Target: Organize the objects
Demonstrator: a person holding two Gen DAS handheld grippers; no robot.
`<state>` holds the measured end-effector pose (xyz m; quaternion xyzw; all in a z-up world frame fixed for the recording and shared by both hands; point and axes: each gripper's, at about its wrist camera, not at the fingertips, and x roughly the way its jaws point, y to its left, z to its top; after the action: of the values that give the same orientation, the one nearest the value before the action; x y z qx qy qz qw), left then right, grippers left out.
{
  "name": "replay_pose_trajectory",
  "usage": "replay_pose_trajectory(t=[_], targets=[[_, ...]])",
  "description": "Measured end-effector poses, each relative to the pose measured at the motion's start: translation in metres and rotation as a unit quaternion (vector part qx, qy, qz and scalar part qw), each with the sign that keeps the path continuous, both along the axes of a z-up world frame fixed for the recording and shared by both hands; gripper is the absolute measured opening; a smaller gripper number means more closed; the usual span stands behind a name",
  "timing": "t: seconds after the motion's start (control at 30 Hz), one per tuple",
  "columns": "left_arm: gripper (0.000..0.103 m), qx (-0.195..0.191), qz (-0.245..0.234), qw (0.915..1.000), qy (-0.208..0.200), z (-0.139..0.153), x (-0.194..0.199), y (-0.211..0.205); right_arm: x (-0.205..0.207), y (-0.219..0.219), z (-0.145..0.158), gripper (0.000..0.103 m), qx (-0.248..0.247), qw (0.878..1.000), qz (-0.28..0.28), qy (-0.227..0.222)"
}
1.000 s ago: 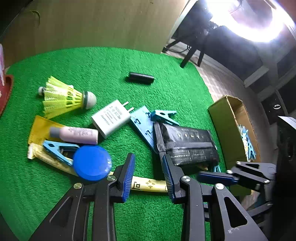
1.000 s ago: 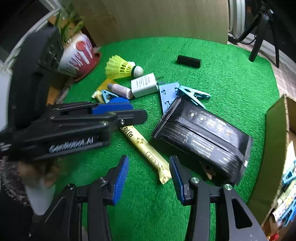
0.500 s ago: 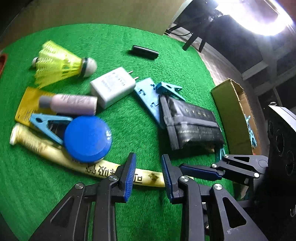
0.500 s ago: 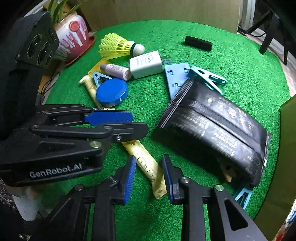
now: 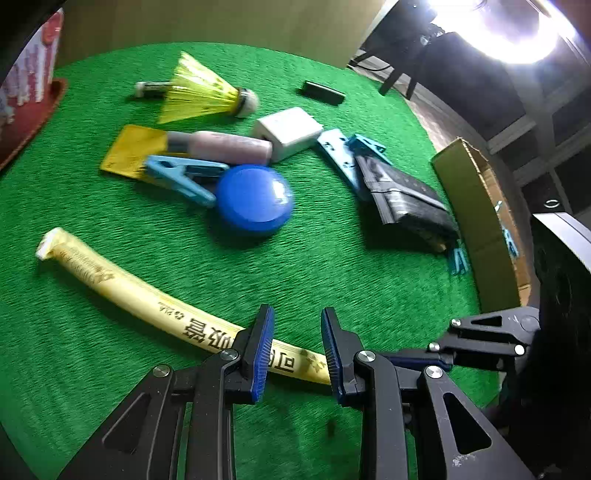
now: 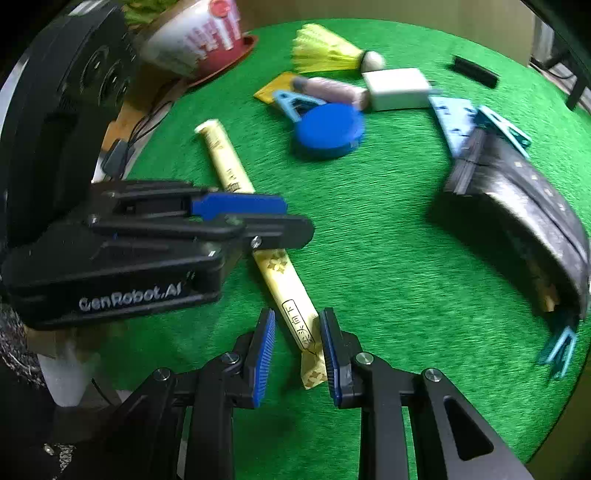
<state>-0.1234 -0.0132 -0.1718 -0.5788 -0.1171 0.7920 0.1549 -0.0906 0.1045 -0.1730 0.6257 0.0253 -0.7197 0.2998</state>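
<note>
The long yellow packet (image 5: 147,299) lies on the green mat (image 5: 332,266), at seven o'clock from the blue round lid (image 5: 255,199); both tongs tilt steeply down astride it; left gripper (image 5: 297,349) narrowly parted, pads apparently clear; right gripper (image 6: 297,350) has just been closing, not yet pinching its end.

Green turf mat (image 5: 332,266) over a round tabletop. At its far left edge, a red-and-white pot (image 6: 192,40) on a red saucer (image 6: 225,62); beyond the right edge, bright lamp glare (image 5: 517,33).

Round green turf table (image 5: 332,273) (shuttlecock (image 5: 201,92), charger (image 5: 290,131), blue lid (image 5: 255,199), yellow packet (image 5: 122,284)).
</note>
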Motion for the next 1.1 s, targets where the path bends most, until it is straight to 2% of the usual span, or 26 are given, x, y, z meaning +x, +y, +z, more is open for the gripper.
replay_pose_trajectory(t=[0.23,0.37,0.47,0.5,0.53,0.57,0.63,0.77,0.83,1.1], targets=[[0.029,-0.030,0.016,0.9994,0.006,0.001,0.009,-0.026,0.017,-0.029,-0.002,0.023,-0.026,1.000,0.014,-0.006],[0.029,-0.027,0.037,0.9989,0.012,0.007,0.012,-0.046,0.017,-0.041,-0.002,0.023,-0.031,0.999,0.021,-0.008],[0.029,-0.021,0.055,0.9980,0.023,0.018,0.019,-0.059,0.016,-0.038,0.007,0.024,-0.028,0.999,0.018,0.008],[0.031,-0.020,0.062,0.9975,0.028,0.022,0.022,-0.063,0.014,-0.035,0.011,0.026,-0.029,0.999,0.015,0.015],[0.036,-0.021,0.075,0.9965,0.031,0.025,0.025,-0.068,0.012,-0.030,0.016,0.033,-0.028,0.999,0.009,0.023],[0.039,-0.022,0.088,0.9954,0.031,0.027,0.026,-0.071,0.008,-0.026,0.020,0.045,-0.026,0.999,0.000,0.033],[0.056,-0.030,0.121,0.9916,0.032,0.029,0.030,-0.079,-0.004,-0.017,0.031,0.058,-0.018,0.998,-0.028,0.058],[0.057,-0.032,0.158,0.9868,0.017,0.028,0.032,-0.087,-0.030,-0.003,0.038,0.059,0.003,0.994,-0.068,0.082],[0.059,-0.039,0.163,0.9858,0.011,0.025,0.030,-0.082,-0.051,-0.014,0.035,0.059,0.017,0.992,-0.081,0.090],[0.060,-0.061,0.198,0.9781,-0.017,0.009,0.024,-0.072,-0.083,-0.031,0.023,0.060,0.062,0.989,-0.069,0.116]])
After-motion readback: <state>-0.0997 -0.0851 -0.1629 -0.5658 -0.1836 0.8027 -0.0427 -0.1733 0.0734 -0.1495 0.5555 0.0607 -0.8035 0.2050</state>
